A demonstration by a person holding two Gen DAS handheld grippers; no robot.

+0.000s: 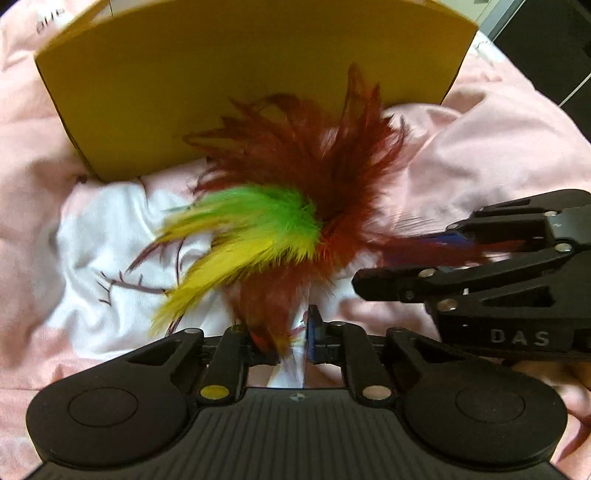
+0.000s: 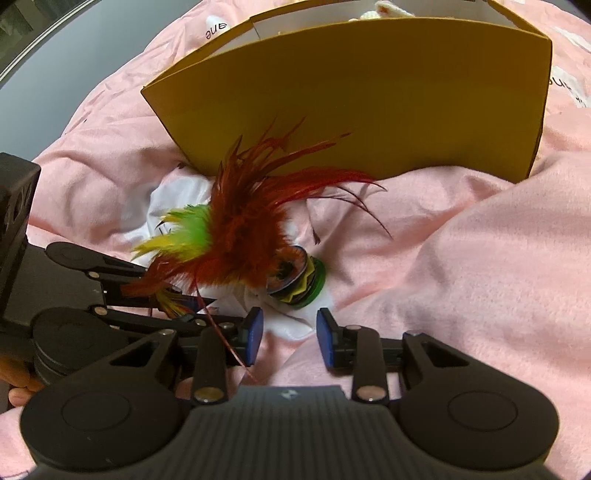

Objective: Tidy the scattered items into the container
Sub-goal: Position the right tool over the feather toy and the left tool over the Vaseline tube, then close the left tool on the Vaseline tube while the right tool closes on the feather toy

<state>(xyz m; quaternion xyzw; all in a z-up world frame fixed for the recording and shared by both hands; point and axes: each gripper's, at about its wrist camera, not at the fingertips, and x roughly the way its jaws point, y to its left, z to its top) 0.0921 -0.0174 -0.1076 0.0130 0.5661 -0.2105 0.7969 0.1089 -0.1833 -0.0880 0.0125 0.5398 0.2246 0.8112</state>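
Observation:
A feather shuttlecock [image 1: 291, 206] with red, green and yellow feathers lies on the pink bedding in front of a yellow cardboard box [image 1: 236, 81]. My left gripper [image 1: 286, 341] is shut on its lower feathers. In the right wrist view the shuttlecock [image 2: 240, 232] shows its stacked disc base [image 2: 299, 277] facing right, with the left gripper [image 2: 177, 302] clamped on feathers at the left. My right gripper [image 2: 290, 341] is open and empty just in front of the base; it also shows in the left wrist view [image 1: 443, 269] at the right. The box [image 2: 369, 103] stands behind.
Rumpled pink and white bedding [image 2: 480, 258] covers everything around. A white knitted item [image 2: 384, 9] shows inside the box at its far rim. A dark floor edge [image 2: 44, 37] lies beyond the bedding at the far left.

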